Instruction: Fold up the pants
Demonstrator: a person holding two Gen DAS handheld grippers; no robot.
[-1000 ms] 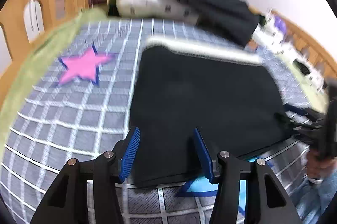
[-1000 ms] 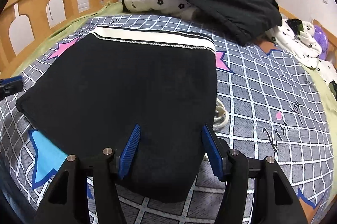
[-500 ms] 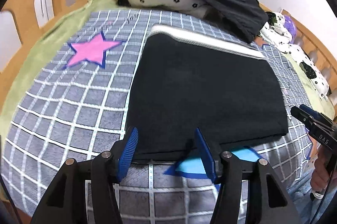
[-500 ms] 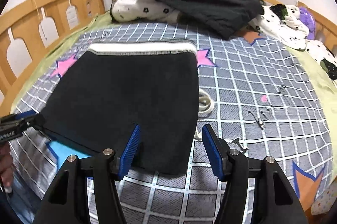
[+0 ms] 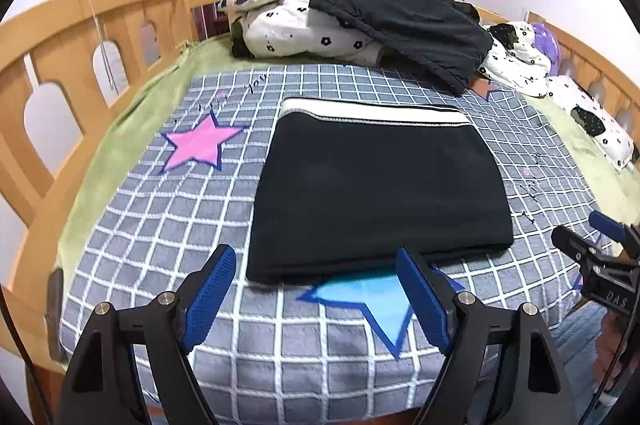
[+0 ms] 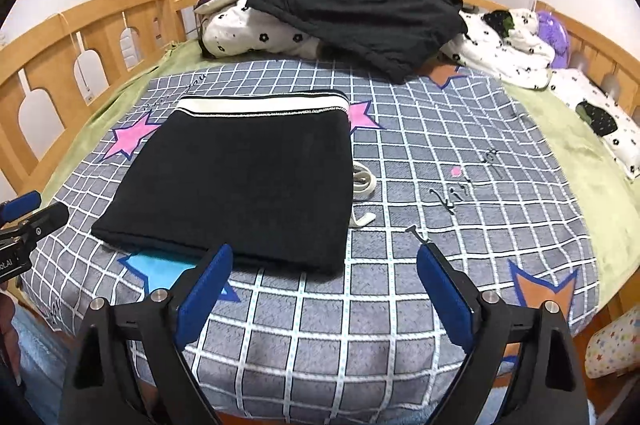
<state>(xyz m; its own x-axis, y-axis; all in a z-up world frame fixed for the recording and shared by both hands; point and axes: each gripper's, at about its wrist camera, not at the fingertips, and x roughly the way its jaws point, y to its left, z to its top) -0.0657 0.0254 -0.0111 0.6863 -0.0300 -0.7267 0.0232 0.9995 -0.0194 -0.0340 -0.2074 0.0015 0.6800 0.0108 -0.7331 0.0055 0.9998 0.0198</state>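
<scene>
The pants lie folded into a flat black rectangle on the grey checked blanket, their white waistband at the far edge and the near edge overlapping a blue star printed on the blanket. Nothing here is a container; the bed itself holds everything, with its wooden rail along the left side and a heap at the head made of a flower-print duvet with a dark garment thrown over it.

The left gripper hangs above the near edge of the blanket with its blue pads spread wide, gripping nothing and apart from the pants. The right gripper is likewise spread wide and empty, just short of the pants' near right corner.

Only the right wrist view shows a white drawstring looping out from the pants' right edge onto the blanket, an orange star near the bed's right corner, and a second pink star beside the waistband. The left wrist view shows the pink star left of the pants unobstructed, and the other gripper at its right margin
</scene>
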